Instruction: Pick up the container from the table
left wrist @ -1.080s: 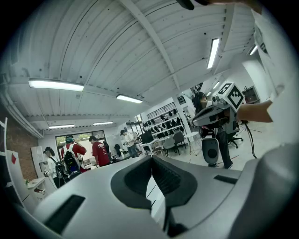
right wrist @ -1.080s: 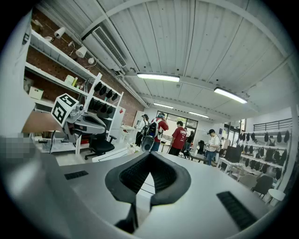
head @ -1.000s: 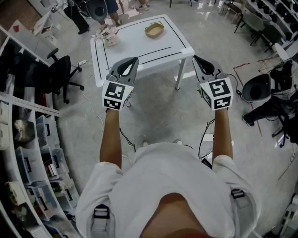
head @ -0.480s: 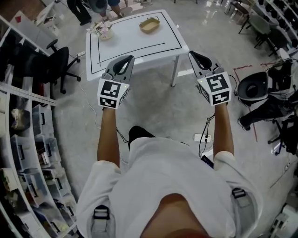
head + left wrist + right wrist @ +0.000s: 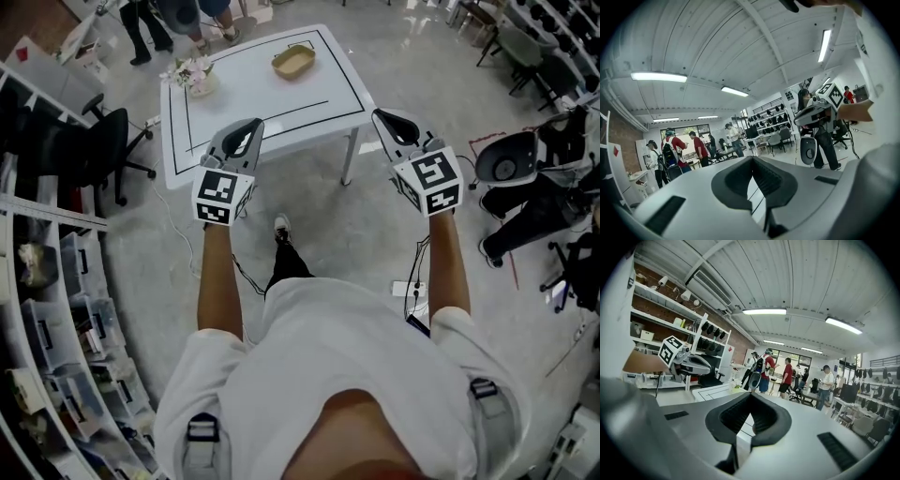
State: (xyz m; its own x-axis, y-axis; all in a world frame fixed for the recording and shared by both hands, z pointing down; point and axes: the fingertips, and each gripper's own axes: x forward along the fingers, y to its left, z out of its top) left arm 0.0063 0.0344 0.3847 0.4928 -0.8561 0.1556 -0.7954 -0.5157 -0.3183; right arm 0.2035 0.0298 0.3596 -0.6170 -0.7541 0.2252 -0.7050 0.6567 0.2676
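My right gripper (image 5: pixel 751 395) is clenched: its two dark pads meet at the tips, with only the hollow of their own curve behind them and nothing caught in it. My left gripper (image 5: pixel 752 159) is clenched the same way, tips together and empty. Both are held out in front of me, well apart from each other. From the head view, the left tips show against the near strip of the white table (image 5: pixel 246 94), and the right tips sit just off its near right corner, over bare floor (image 5: pixel 337 225). The container (image 5: pixel 293 62), a shallow tan oval basket, sits on the far side of the table, well beyond both pairs of jaws. It is ahead of the left tips and to their right, and ahead of the right tips and to their left; neither gripper touches it. A black line runs round the tabletop, and another crosses it between my jaws and the container. A bunch of flowers (image 5: pixel 194 75) stands at the table's far left corner, ahead of the left gripper and to its left. Beyond the table stand several people (image 5: pixel 776 373). Out to the left of the left gripper are an office chair (image 5: pixel 98 150) and shelves (image 5: pixel 66 281) of bins.
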